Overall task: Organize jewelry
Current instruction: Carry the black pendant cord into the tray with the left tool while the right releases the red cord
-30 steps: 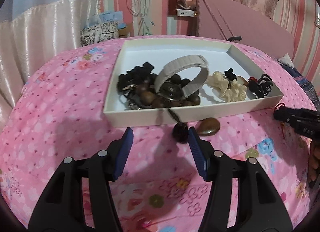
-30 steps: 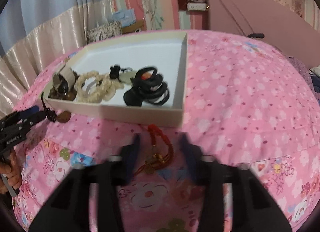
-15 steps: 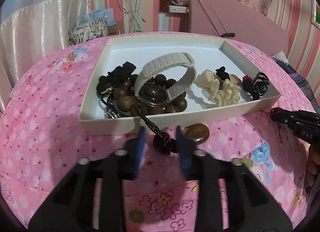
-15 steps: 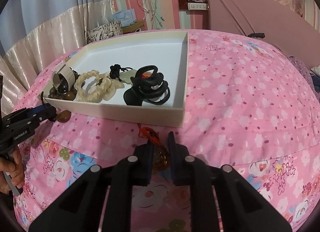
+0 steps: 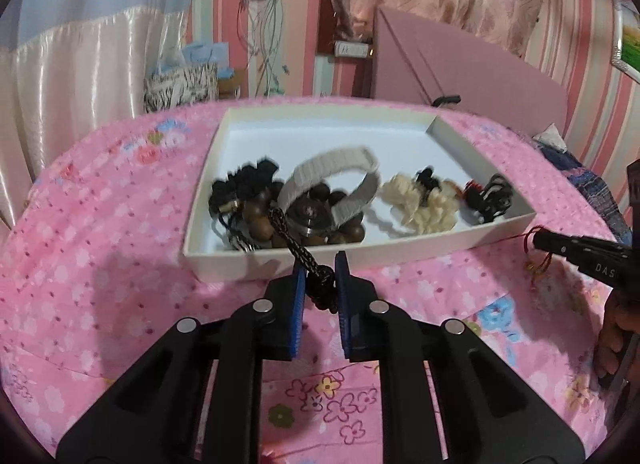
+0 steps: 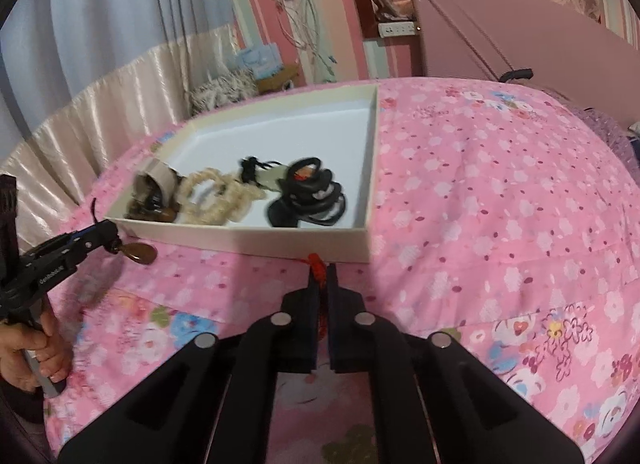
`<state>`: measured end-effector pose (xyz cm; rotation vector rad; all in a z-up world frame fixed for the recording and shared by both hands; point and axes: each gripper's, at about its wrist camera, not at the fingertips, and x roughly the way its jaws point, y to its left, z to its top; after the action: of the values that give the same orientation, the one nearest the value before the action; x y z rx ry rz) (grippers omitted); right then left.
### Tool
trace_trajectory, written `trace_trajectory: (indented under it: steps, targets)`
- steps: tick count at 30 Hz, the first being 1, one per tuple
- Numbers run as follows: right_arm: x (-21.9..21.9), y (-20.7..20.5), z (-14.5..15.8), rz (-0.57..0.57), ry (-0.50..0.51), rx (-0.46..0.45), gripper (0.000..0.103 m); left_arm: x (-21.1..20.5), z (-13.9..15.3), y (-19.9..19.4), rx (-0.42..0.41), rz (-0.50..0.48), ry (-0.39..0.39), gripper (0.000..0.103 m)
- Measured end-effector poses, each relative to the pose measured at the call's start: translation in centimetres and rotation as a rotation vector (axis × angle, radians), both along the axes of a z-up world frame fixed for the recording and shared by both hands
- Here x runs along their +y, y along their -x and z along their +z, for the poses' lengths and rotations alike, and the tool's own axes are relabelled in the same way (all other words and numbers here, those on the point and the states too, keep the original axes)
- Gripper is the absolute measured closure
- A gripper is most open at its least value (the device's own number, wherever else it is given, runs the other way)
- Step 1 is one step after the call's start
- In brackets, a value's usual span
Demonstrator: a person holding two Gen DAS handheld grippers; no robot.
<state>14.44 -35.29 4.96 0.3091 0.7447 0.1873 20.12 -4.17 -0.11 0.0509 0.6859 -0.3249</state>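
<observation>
Grippers first: the left gripper (image 5: pixel 320 262) has its blue pads closing on the black knot (image 5: pixel 322 288) of a braided cord (image 5: pixel 289 234), and that cord runs up over the front wall of the white tray (image 5: pixel 256 260) into the bead pile. The right gripper (image 6: pixel 321 274) is clamped tight on a red cord (image 6: pixel 317 264), just in front of the tray's near wall. From the right camera you can see a brown pendant (image 6: pixel 141 253) hanging off the left gripper's tip, just above the pink flowered bedspread (image 6: pixel 500 204). Inside the tray, going left to right in the left view: dark wooden beads (image 5: pixel 260 206) with a grey watch band (image 5: pixel 332 176) looped over them, then a cream scrunchie (image 5: pixel 420 206), then a black hair clip (image 5: pixel 490 196) near the right end. A hand (image 6: pixel 28 348) grips the left tool's handle at the edge of the right view. Tray sits on the bedspread.
</observation>
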Motion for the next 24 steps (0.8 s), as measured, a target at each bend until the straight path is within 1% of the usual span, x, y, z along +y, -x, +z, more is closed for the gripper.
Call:
trace_trajectory:
  steps: [2, 7, 10, 12, 14, 18, 22, 24]
  targets:
    - [0.0, 0.5, 0.7, 0.011, -0.022, -0.022, 0.101, 0.2, 1.4, 0.3, -0.032, 0.000, 0.010, 0.091]
    - [0.0, 0.7, 4.3, 0.010, -0.083, -0.113, 0.101, 0.6, 4.8, 0.3, -0.099, 0.001, 0.035, 0.091]
    - [0.0, 0.0, 6.4, 0.028, -0.129, -0.154, 0.101, 0.5, 6.4, 0.2, -0.131, -0.004, 0.044, 0.091]
    - [0.4, -0.8, 7.7, 0.038, -0.130, -0.177, 0.101, 0.5, 7.3, -0.3, -0.157, 0.003, 0.044, 0.091]
    - [1.0, -1.7, 8.5, 0.046, -0.128, -0.191, 0.101, 0.9, 7.8, -1.0, -0.164, 0.015, 0.069, 0.091]
    - [2.0, -3.6, 9.0, 0.055, -0.114, -0.201, 0.101, 1.9, 8.9, -2.8, -0.175, 0.046, 0.097, 0.091]
    - [3.0, -5.6, 9.0, 0.052, -0.087, -0.201, 0.101, 2.7, 8.8, -4.7, -0.203, 0.082, 0.055, 0.091]
    - [3.6, -6.4, 8.7, 0.057, -0.066, -0.203, 0.101, 3.3, 8.4, -5.5, -0.196, 0.095, 0.053, 0.091]
